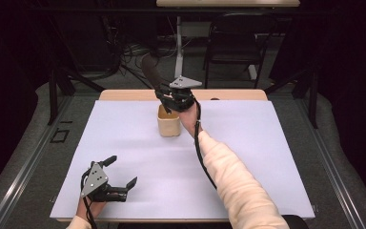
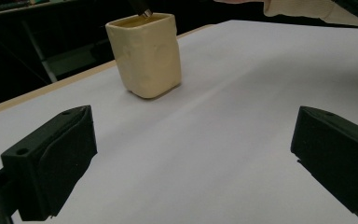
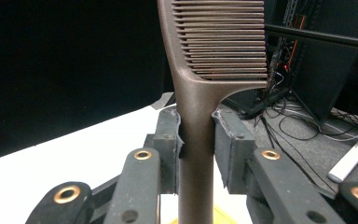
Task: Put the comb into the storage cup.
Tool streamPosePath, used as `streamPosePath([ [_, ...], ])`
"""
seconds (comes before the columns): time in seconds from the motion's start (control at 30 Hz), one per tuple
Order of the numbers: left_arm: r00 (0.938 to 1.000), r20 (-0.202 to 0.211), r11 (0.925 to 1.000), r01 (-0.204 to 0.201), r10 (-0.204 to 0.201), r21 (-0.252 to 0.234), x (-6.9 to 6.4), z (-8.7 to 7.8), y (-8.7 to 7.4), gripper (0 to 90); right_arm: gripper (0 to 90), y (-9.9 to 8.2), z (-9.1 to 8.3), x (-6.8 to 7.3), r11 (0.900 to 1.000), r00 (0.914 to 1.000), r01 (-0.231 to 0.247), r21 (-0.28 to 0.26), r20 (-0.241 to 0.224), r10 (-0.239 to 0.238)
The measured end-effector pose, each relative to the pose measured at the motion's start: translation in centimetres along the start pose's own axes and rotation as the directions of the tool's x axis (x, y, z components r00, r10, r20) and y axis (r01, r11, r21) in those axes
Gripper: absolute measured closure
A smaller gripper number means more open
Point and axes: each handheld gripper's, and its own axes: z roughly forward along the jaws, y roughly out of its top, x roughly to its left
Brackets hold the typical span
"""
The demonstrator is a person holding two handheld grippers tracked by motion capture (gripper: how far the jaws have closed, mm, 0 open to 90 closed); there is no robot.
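Comb upright, handle clamped in right gripper above cream cup near desk's far edge, lower end at cup's mouth; left gripper released, jaws wide, near desk's near-left corner.

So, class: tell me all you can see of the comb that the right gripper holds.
The comb is dark brown, matte, plastic-looking, with a long handle and a row of fine teeth along one edge. It stands upright, teeth end up. The right gripper pinches its handle; its lower end reaches into the cream cup.
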Motion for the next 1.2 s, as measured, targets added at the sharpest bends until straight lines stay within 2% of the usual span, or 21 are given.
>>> streamPosePath([
  [1.2,1.0,0.0,1.0,-0.006,0.006,-0.001,0.0,0.0,0.0,0.2,72.2,-2.2,0.7,-0.4,0.9944,0.9999,-0.002,0.106,-0.015,0.004],
])
